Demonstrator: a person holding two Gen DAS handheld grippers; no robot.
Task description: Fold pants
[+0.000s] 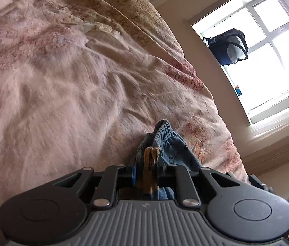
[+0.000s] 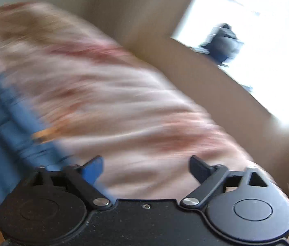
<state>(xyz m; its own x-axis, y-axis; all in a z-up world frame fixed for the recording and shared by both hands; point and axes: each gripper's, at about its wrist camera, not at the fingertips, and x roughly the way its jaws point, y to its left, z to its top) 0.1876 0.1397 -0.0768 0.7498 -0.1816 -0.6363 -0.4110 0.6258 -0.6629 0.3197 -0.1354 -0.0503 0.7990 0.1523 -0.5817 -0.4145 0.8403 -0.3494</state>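
Blue denim pants [image 1: 165, 143], bunched at the elastic waistband, pinched between the pressed-together fingers of the left tool [image 1: 145, 172] at lower centre of the frame, above the pink floral bedspread [image 1: 62, 92]. Seen again as a blue smear at the left edge of the blurred right view. Right tool [image 2: 146, 168] spread wide, holding nothing. Best to keep the waistband pinch firm, slow the right side down and take the opposite waistband corner before lifting

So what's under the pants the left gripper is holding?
A pink floral bedspread lies beneath the pants, which the left gripper pinches at the waistband. The gripper's body hides the rest of the pants and whatever lies below them.
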